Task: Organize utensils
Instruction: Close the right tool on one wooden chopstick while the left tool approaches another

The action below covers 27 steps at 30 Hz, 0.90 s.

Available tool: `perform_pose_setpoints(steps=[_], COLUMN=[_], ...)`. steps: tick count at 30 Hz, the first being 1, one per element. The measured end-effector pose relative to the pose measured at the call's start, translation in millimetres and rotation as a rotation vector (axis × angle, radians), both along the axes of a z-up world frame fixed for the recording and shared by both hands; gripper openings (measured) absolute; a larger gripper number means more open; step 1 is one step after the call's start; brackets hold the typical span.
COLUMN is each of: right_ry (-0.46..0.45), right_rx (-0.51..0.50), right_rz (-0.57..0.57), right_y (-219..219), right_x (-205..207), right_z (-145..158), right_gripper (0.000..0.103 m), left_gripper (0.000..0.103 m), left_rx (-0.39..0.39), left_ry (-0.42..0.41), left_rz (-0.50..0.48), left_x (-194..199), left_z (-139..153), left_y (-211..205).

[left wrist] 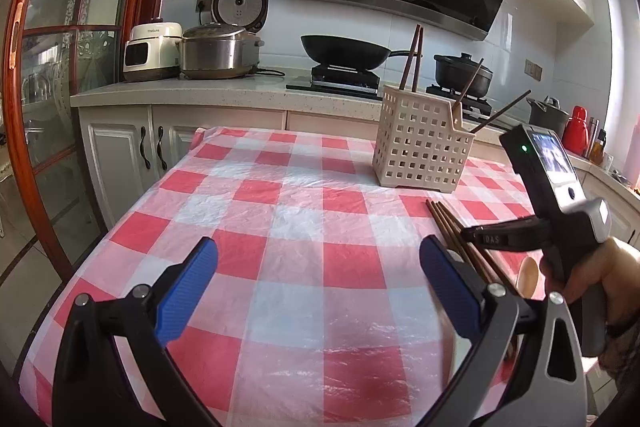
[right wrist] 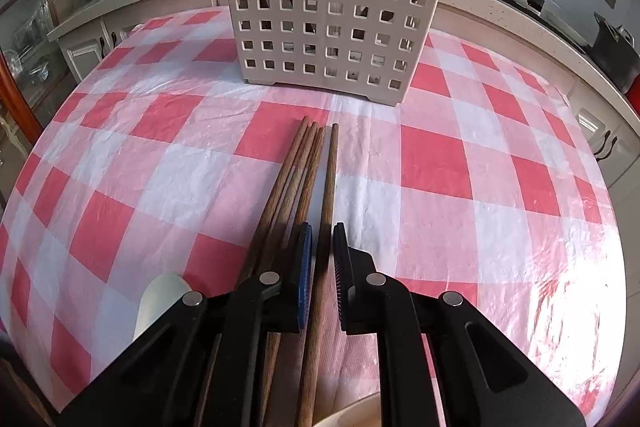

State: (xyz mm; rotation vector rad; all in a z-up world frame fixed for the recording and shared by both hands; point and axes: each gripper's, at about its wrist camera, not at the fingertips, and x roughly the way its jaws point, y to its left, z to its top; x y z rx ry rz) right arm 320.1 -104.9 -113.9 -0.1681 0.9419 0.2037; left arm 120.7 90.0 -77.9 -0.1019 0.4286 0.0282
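A beige perforated utensil holder (left wrist: 422,147) stands on the checkered table, with several brown chopsticks sticking out of it; it also shows in the right wrist view (right wrist: 320,11). Several brown chopsticks (right wrist: 296,179) lie side by side on the cloth in front of it. My right gripper (right wrist: 322,247) is closed around the rightmost chopstick (right wrist: 329,179), pads on either side of it, low over the table. In the left wrist view the right gripper (left wrist: 480,237) reaches over the chopsticks (left wrist: 448,223). My left gripper (left wrist: 318,287) is open and empty above the cloth.
A red-and-white checkered cloth (left wrist: 300,227) under clear plastic covers the table. A pale spoon (right wrist: 160,299) lies left of my right gripper. Behind the table runs a counter with rice cookers (left wrist: 220,51), a wok (left wrist: 348,53) and a pot (left wrist: 462,73).
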Motion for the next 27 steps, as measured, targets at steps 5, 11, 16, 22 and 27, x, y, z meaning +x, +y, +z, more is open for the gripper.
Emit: perform_pose_setpoints(steps=[5, 11, 16, 22, 27], right_ry=[0.017, -0.007, -0.053, -0.104, -0.122], right_rx=[0.012, 0.055, 0.132, 0.227, 0.289], right_rz=[-0.004, 0.025, 0.015, 0.019, 0.024], right_y=[3.2, -5.6, -27.5, -56.7, -73.7], right_x=[12.4, 8.7, -3.8, -27.8, -41.8], right_z=[0.4, -0.2, 14.6, 30.2, 34.6], right_gripper=[0.011, 0.007, 0.007, 0.007, 0.007], left_gripper=[0.098, 0.098, 0.095, 0.063, 0.046], left_rx=[0.017, 0.008, -0.009, 0.079, 0.107], left_ry=[0.025, 0.094, 0.157, 0.272, 0.38], left_rz=[-0.009, -0.085, -0.137, -0.219, -0.254], left_x=[4.5, 26.1, 59.6, 113.3, 152.0], left_z=[-1.2, 2.1, 7.7, 1.4, -14.9], left_y=[-5.7, -19.9, -39.5, -88.0, -117.0])
